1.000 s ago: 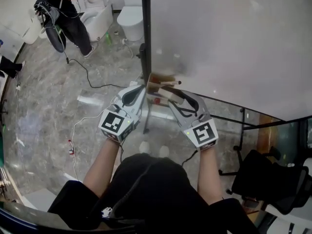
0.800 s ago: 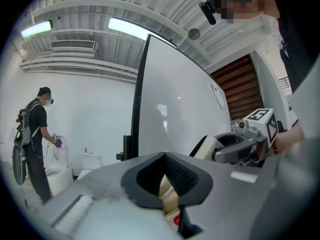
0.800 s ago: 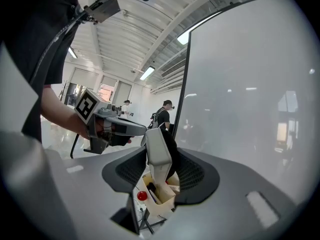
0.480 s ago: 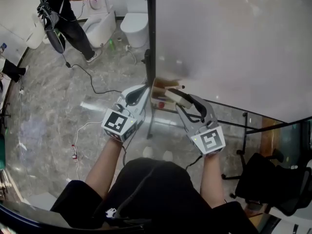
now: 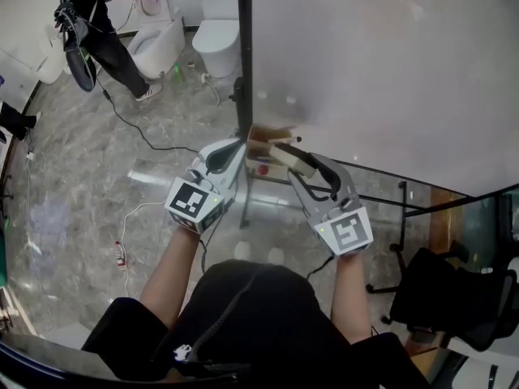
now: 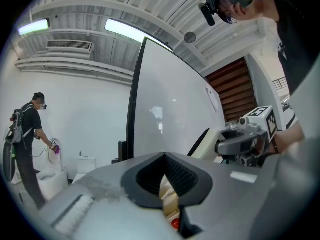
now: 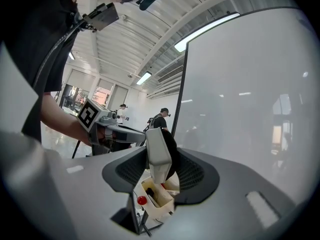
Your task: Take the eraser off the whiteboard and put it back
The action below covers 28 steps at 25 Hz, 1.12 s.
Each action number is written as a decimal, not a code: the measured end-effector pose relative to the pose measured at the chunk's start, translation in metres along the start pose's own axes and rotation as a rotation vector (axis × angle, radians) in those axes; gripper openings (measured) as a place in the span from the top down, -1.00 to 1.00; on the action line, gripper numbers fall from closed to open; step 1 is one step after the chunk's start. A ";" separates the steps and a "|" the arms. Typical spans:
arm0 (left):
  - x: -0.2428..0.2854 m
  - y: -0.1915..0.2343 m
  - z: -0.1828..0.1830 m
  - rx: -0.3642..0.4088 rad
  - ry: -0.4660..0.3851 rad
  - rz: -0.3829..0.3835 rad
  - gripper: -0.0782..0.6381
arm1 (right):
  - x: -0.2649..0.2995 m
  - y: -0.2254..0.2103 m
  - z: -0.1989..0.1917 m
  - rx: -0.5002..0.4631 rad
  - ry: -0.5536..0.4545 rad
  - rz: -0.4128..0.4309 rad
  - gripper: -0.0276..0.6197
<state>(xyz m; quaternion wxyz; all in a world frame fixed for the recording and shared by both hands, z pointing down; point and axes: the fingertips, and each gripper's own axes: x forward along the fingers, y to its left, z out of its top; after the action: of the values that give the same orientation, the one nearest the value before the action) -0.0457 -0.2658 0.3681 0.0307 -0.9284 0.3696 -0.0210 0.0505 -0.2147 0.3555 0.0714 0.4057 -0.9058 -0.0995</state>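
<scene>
The whiteboard (image 5: 389, 71) stands bare and open above and to the right, but at its lower left corner a marker box (image 5: 261, 140) juts out, with the left gripper (image 5: 235, 149) and right gripper (image 5: 285, 156) crowding just before it.

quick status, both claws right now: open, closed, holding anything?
Left claw: closed, nothing between its jaws.
Right claw: closed on the cream rectangular whiteboard eraser with black felt.
</scene>
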 end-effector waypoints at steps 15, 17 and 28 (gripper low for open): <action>0.005 0.003 0.000 -0.002 -0.004 0.000 0.78 | 0.005 -0.003 0.001 -0.009 0.006 0.003 0.34; 0.005 0.005 -0.001 -0.003 -0.006 0.004 0.78 | 0.006 -0.003 0.001 -0.009 0.007 0.006 0.34; 0.002 0.006 -0.002 -0.028 -0.002 0.025 0.78 | 0.007 -0.004 -0.005 -0.015 0.026 0.020 0.34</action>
<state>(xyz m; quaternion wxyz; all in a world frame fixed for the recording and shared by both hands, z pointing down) -0.0480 -0.2716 0.3696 0.0184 -0.9241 0.3814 -0.0146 0.0499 -0.2234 0.3595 0.0873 0.3975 -0.9080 -0.1000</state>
